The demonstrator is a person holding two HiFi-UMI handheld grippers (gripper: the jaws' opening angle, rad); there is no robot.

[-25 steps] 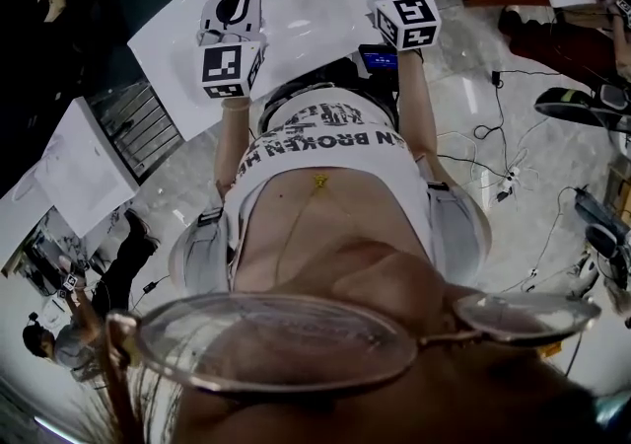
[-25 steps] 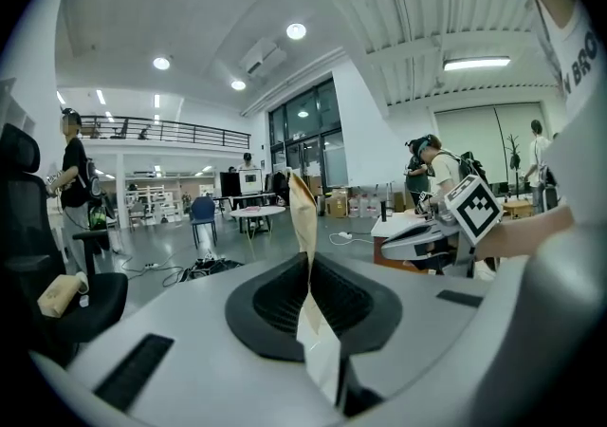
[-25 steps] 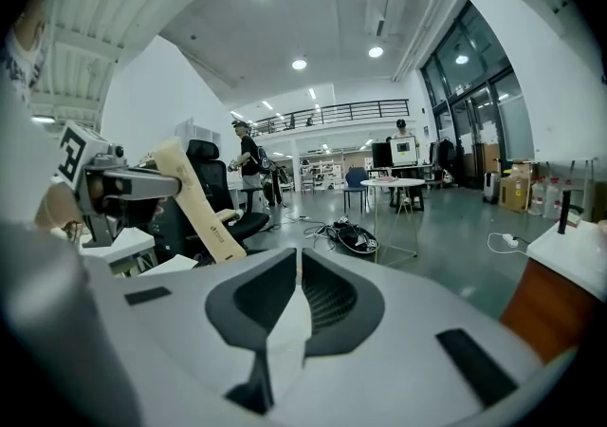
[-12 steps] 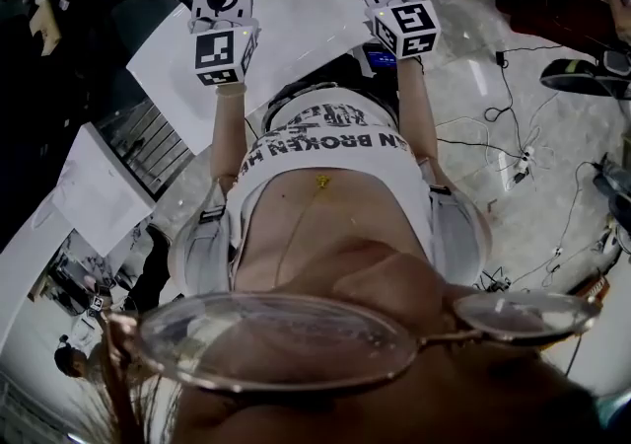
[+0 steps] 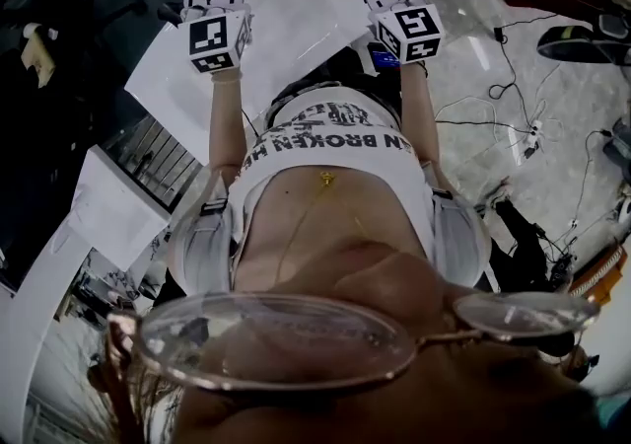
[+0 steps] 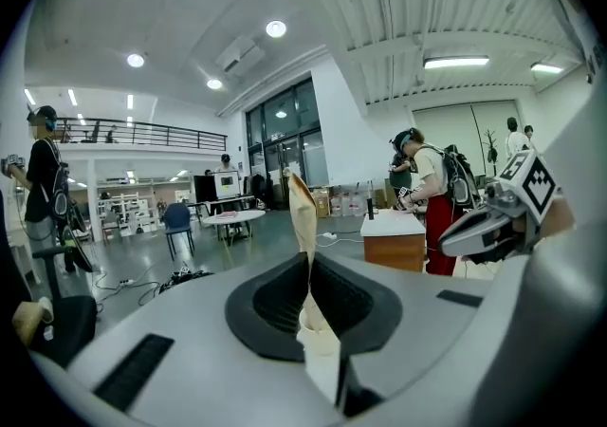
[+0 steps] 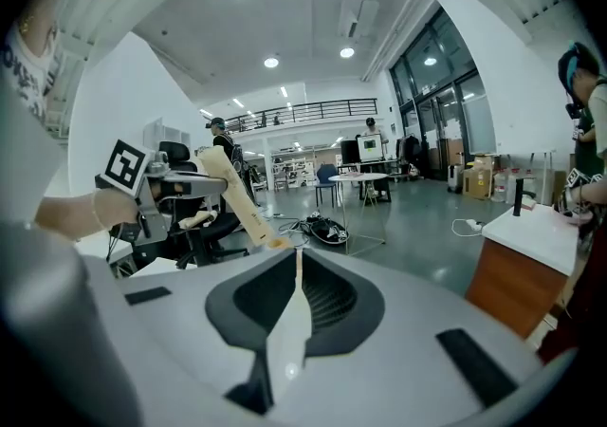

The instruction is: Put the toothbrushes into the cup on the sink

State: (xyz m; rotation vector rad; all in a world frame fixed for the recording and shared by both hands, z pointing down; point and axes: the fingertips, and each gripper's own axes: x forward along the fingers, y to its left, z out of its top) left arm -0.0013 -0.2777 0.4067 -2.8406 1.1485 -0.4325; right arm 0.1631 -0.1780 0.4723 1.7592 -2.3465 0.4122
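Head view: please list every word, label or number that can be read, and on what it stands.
"BROKEN": on the white shirt, upside down in the picture; the letters beside it and the other line are unreadable.
Marker cubes: square patterns only, no letters.

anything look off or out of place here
Yes: no sink, cup or toothbrush shows in any view. The left gripper and right gripper are both held up, jaws together on nothing. Loose cables trail across the floor.
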